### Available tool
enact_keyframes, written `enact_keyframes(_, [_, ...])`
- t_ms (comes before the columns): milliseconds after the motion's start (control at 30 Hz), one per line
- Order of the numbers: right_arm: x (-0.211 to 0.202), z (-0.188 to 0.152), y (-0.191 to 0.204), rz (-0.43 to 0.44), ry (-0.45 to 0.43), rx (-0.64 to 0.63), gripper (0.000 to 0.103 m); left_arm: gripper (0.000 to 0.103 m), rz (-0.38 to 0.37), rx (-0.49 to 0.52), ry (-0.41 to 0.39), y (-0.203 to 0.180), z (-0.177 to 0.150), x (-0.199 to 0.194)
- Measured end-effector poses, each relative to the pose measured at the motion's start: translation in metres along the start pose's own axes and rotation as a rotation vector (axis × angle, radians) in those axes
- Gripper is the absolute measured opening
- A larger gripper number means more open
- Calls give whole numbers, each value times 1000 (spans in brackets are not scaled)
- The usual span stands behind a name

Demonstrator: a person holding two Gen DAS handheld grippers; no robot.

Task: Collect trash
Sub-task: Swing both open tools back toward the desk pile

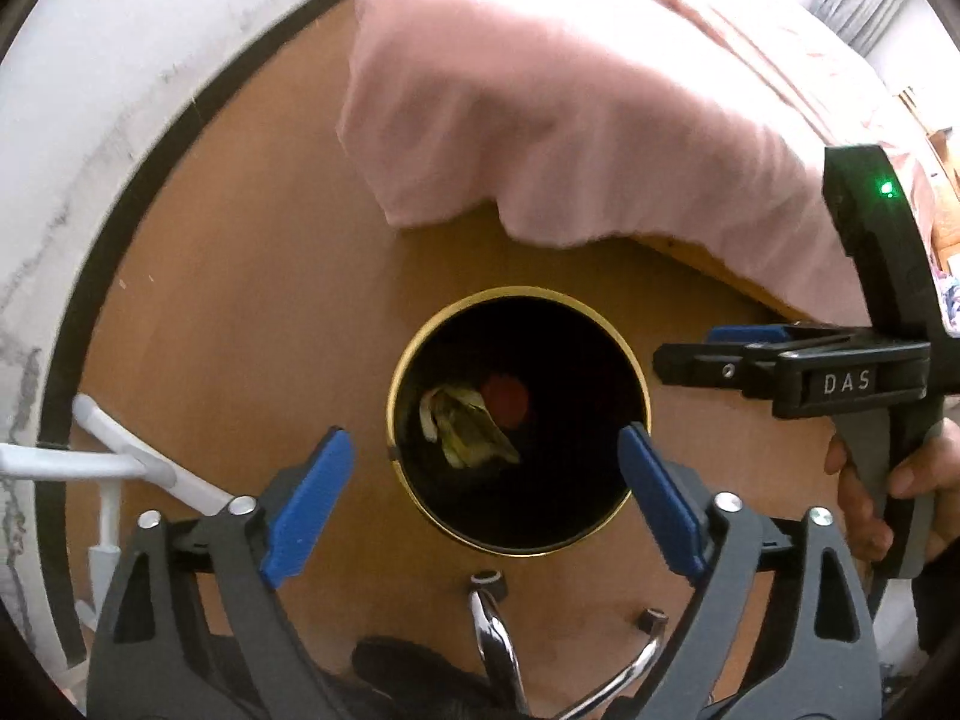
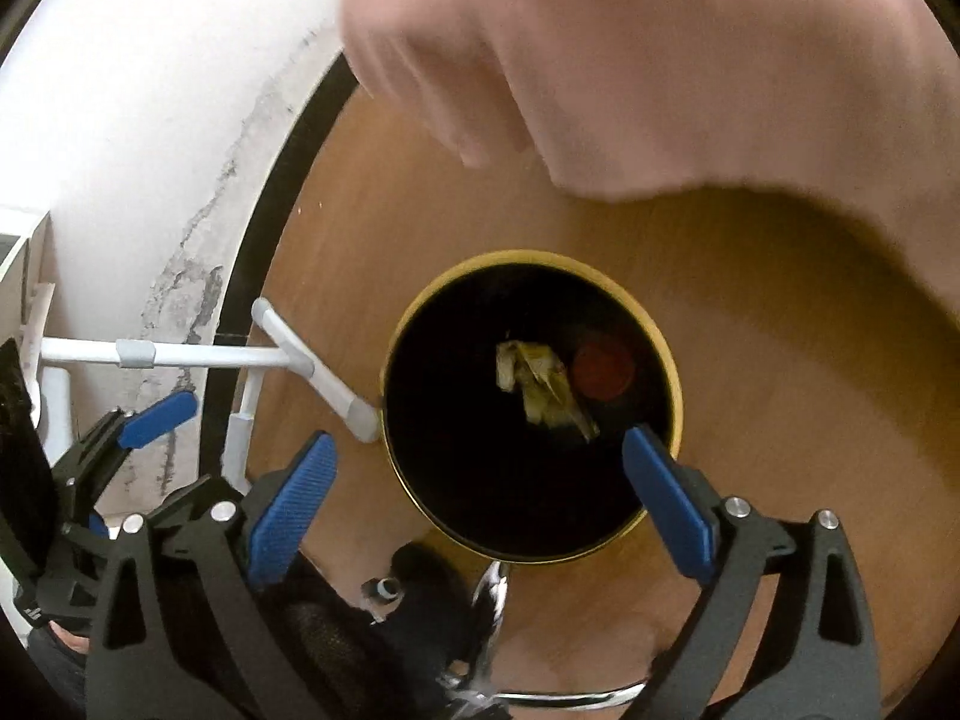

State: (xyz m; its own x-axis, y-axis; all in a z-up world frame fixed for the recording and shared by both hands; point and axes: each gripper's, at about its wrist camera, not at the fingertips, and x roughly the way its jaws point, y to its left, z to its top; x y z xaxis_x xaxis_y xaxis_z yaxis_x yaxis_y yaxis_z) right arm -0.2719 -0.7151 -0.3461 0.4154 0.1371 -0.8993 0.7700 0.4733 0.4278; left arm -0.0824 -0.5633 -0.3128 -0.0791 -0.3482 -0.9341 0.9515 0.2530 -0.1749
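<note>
You were working in a home bedroom: a pink bedsheet (image 1: 570,108) hung over the bed's edge above a wood-look floor (image 1: 252,276), a small round bin (image 1: 636,354) stood beside it, and a white rack (image 2: 180,354) leaned near the scuffed wall (image 2: 150,120).

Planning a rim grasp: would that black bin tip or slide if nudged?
The black bin probably slides or tips easily: it looks nearly empty, holding only a crumpled wrapper and a red disc. The wood floor looks smooth.
</note>
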Motion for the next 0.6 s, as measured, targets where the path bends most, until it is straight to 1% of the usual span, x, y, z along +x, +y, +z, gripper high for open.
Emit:
enact_keyframes(100, [-56,7,23,-37,-106,-58,96,91,19,6,-67,-5,5,-45])
enact_keyframes(233, [-137,12,77,-99,-264,-172,96,93,45,9,-216,-7,4,-141])
enact_keyframes(300, [-169,10,112,-85,-326,-238,96,94,79,-6,-280,0,-4,-184])
enact_keyframes(333, [-181,9,133,-69,-351,-277,96,94,103,-19,-319,7,-13,-210])
enact_keyframes(400, [-196,3,179,-37,-378,-363,96,94,159,-55,-372,24,-31,-252])
enact_keyframes(433, [-199,-3,214,-7,-384,-428,96,94,200,-92,-406,41,-49,-281])
enact_keyframes(500, [-197,-14,260,49,-376,-505,96,94,254,-153,-439,65,-75,-315])
enact_keyframes(533, [-191,-23,297,101,-355,-564,96,94,290,-203,-461,83,-94,-337])
enact_keyframes(567, [-187,-30,321,132,-338,-602,96,94,324,-253,-477,101,-113,-356])
enact_keyframes(600, [-183,-37,345,164,-321,-645,96,94,373,-322,-491,122,-138,-378])
